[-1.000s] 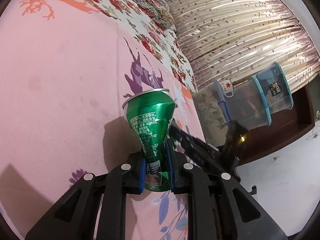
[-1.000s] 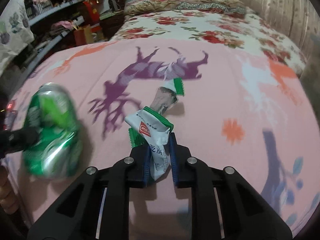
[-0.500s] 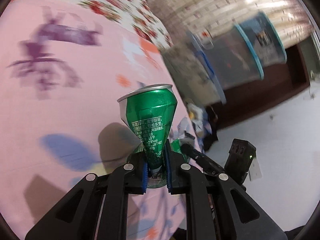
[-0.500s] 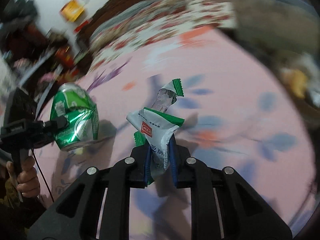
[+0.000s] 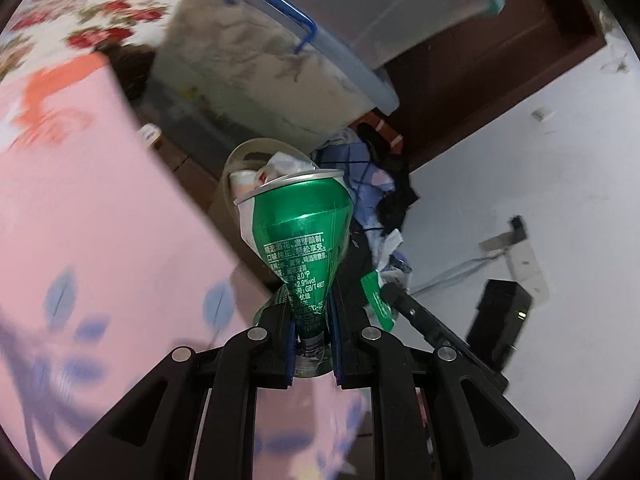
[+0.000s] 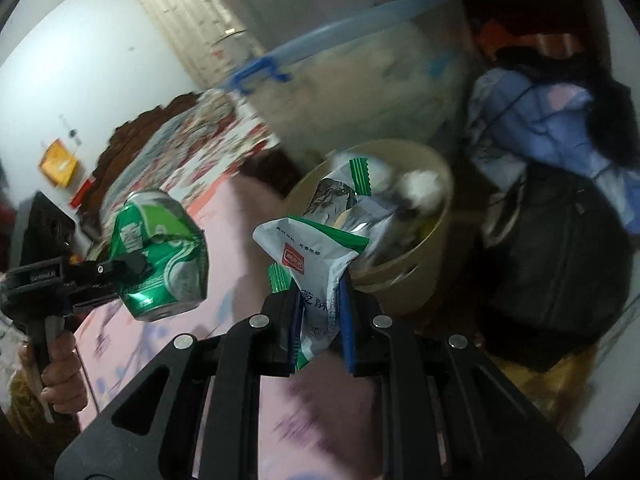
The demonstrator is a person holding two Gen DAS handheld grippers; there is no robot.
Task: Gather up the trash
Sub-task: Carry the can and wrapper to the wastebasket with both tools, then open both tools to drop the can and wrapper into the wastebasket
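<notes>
My left gripper [image 5: 313,334] is shut on a crushed green can [image 5: 300,236], held upright past the corner of the pink bed [image 5: 80,216]. The can also shows in the right wrist view [image 6: 160,252], left of my right gripper. My right gripper [image 6: 322,320] is shut on a white and green snack wrapper [image 6: 320,240]. Both are near a beige trash bucket [image 6: 436,236] on the floor beside the bed, with paper trash inside. In the left wrist view the bucket [image 5: 240,160] is mostly hidden behind the can.
Large clear storage bins with blue rims [image 5: 272,60] lie stacked behind the bucket. A pile of blue and black clothes [image 6: 552,128] and a black bag [image 6: 560,272] sit right of it. The floor [image 5: 540,140] is white.
Both grippers have swung from over the bed to its corner, carrying the can and the wrapper. The trash bucket has come into view close ahead.
</notes>
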